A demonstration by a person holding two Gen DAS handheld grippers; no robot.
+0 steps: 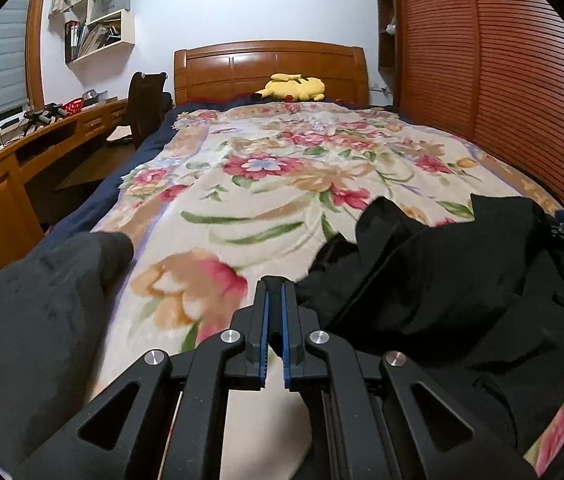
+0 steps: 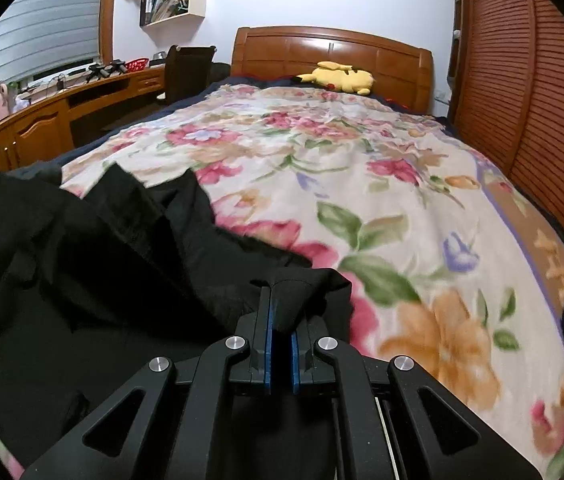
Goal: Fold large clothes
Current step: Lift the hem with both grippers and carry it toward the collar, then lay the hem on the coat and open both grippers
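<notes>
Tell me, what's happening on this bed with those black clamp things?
A person is holding a gripper in each hand to fold clothes on the bed. The right gripper is shut on a bunched edge of a black garment, which lies crumpled on the floral blanket, not yet spread out or folded. The left gripper is shut with nothing in it, beside the garment. A dark grey garment lies at the left edge of the bed.
</notes>
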